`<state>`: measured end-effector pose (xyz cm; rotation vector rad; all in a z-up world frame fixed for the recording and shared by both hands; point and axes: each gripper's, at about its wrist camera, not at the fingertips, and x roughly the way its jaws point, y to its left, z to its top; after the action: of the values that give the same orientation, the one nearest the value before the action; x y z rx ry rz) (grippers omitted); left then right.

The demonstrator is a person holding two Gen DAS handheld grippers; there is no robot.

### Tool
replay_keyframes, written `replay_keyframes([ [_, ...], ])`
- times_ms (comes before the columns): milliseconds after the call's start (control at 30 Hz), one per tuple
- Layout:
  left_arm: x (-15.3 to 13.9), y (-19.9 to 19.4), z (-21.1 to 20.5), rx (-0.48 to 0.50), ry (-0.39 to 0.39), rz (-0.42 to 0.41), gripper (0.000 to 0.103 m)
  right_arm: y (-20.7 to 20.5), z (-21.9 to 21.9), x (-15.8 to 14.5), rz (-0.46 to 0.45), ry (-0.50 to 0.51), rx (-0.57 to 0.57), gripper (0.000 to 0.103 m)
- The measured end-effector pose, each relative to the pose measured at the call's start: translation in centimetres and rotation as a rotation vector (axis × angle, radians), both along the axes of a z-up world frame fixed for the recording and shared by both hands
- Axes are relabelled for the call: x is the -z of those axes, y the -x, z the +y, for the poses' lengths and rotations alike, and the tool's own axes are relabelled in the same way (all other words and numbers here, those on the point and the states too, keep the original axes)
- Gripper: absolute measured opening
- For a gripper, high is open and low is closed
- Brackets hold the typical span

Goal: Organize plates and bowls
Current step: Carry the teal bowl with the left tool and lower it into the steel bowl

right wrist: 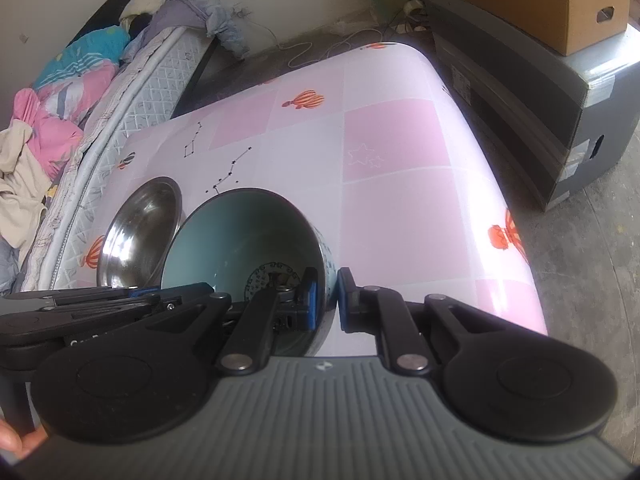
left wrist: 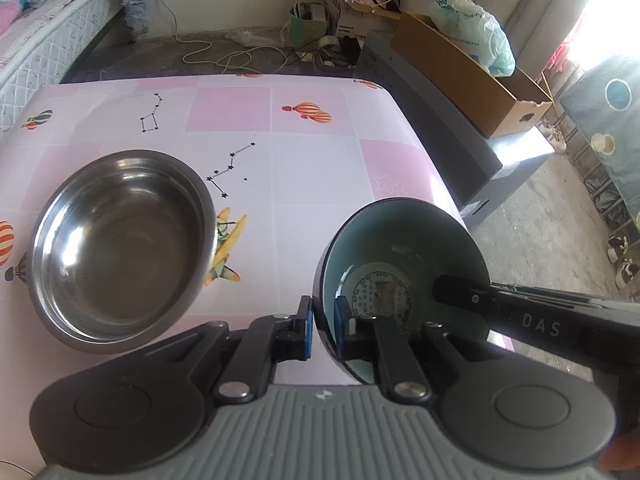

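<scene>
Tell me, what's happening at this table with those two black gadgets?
A person is tidying bowls using a pair of hand-held tongs. The left tongs and the right tongs are both clamped on opposite sides of the rim of a ceramic bowl with a teal inside, holding it tilted near the edge of the pink tablecloth. A steel bowl sits empty on the cloth beside it, a likely spot for nesting the ceramic one.

We see a table (left wrist: 312, 168) covered in a pink-checked cloth with balloon prints; a steel bowl (left wrist: 120, 248) rests directly near its left edge.
</scene>
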<state>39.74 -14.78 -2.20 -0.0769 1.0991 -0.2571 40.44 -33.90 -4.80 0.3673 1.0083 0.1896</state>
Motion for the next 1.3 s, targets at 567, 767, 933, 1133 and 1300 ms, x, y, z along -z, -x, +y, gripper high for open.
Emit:
replay_keyframes([
  [567,-2.2,-0.7,6.6,-0.113,0.009,-0.043,0.012,-2.3,5.7,-2.9,-0.032,-0.007,-0.094,0.009],
  [767,-2.8,-1.2,9.8,-0.156,0.021,-0.054,0.012,-3.6,9.0,-3.8,-0.045,-0.013,-0.132,0.009],
  [933,-2.9,-1.9,12.4,-0.199,0.025,-0.057,0.012,-5.2,11.4,-4.3,-0.051,-0.023,-0.166,0.009],
  [1133,-2.0,-2.8,15.2,-0.254,0.014,-0.042,0.012,-7.6,14.9,-4.0,-0.042,-0.044,-0.199,0.01],
  [1300,-0.7,-3.6,17.0,-0.285,0.016,-0.022,0.012,-9.2,17.4,-2.5,-0.017,-0.046,-0.223,0.009],
])
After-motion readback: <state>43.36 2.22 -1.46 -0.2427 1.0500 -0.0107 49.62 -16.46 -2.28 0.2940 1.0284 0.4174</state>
